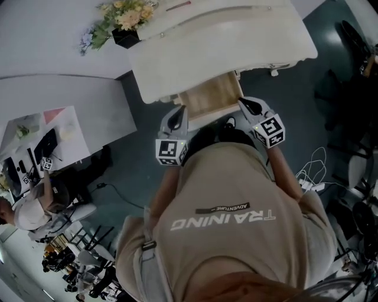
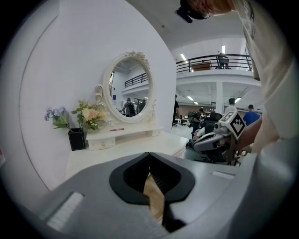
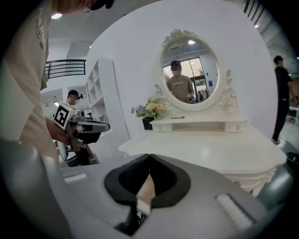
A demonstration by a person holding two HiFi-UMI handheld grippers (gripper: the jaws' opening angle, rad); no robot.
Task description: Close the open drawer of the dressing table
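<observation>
The white dressing table point(image 1: 224, 41) stands in front of me, its wooden drawer point(image 1: 209, 97) pulled out toward me. My left gripper point(image 1: 181, 110) sits at the drawer's front left corner and my right gripper point(image 1: 242, 102) at its front right corner. In the left gripper view the gripper point(image 2: 149, 154) is shut, tips meeting, with drawer wood point(image 2: 154, 193) showing below them. The right gripper point(image 3: 149, 156) is also shut, over the drawer's edge point(image 3: 145, 191). Whether either touches the drawer front, I cannot tell.
A black vase of flowers point(image 1: 124, 17) and an oval mirror point(image 3: 189, 72) stand at the back of the table. A white desk point(image 1: 65, 112) is at my left, where a seated person point(image 1: 35, 206) works. Cables point(image 1: 313, 174) lie on the floor to my right.
</observation>
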